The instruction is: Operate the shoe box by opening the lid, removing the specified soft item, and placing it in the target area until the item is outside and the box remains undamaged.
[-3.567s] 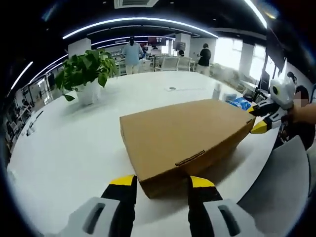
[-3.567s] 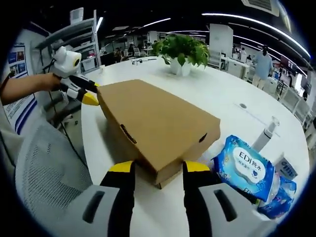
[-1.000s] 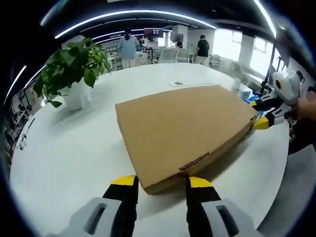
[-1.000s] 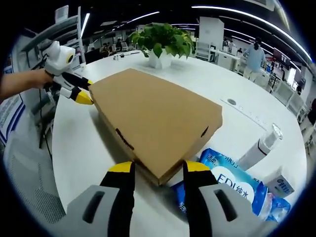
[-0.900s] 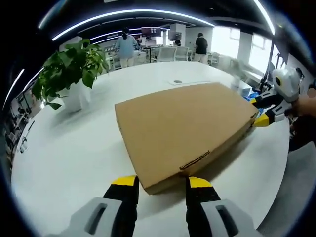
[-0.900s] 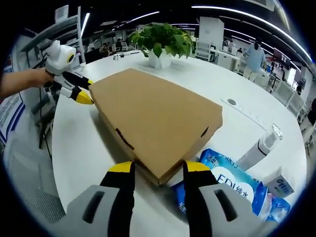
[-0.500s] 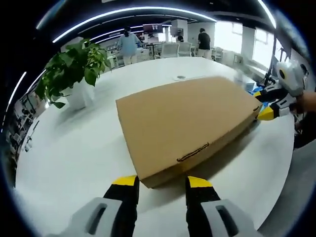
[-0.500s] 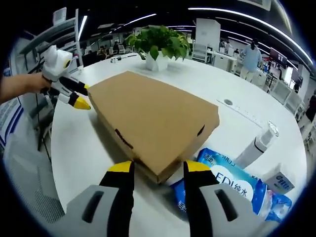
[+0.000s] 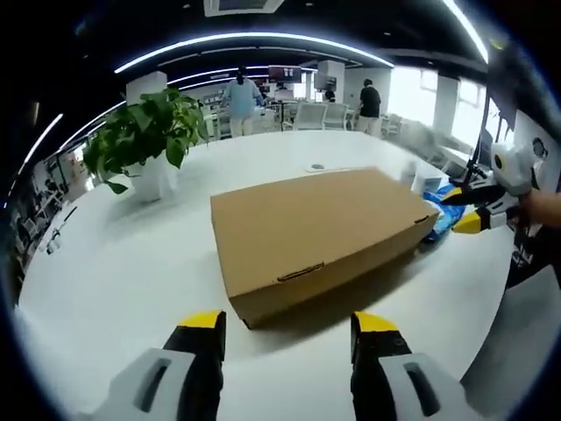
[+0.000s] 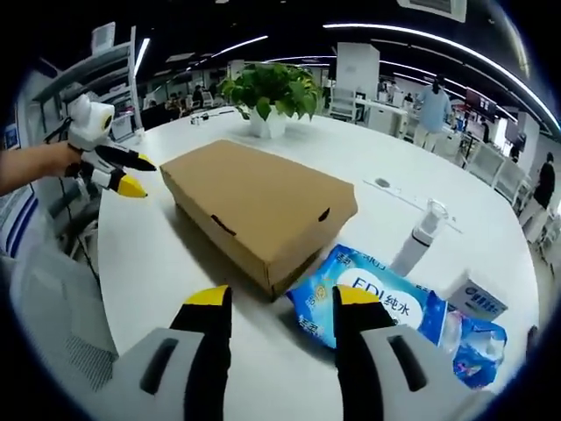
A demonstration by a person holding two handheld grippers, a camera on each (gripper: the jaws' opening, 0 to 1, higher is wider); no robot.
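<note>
While the shoe box (image 9: 316, 235) lies shut on the white table (image 9: 114, 281), near the edge closest to the person, none of the task looks done: lid down, tuck tabs seated, contents hidden, so opening, taking out the soft item and placing it all remain. Left gripper (image 9: 287, 326) hovers off one short end of the box, jaws spread wide, holding nothing and apart from the cardboard. Right gripper (image 10: 273, 300) hovers at the opposite end, jaws likewise parted and empty, one tip over the wet-wipes pack (image 10: 372, 303). Right gripper view alone gives the clutter just beside that end: the wipes touching the box corner, a white spray bottle (image 10: 419, 237), a small carton (image 10: 478, 301). Left gripper view gives the potted plant (image 9: 145, 140) toward the far edge.
</note>
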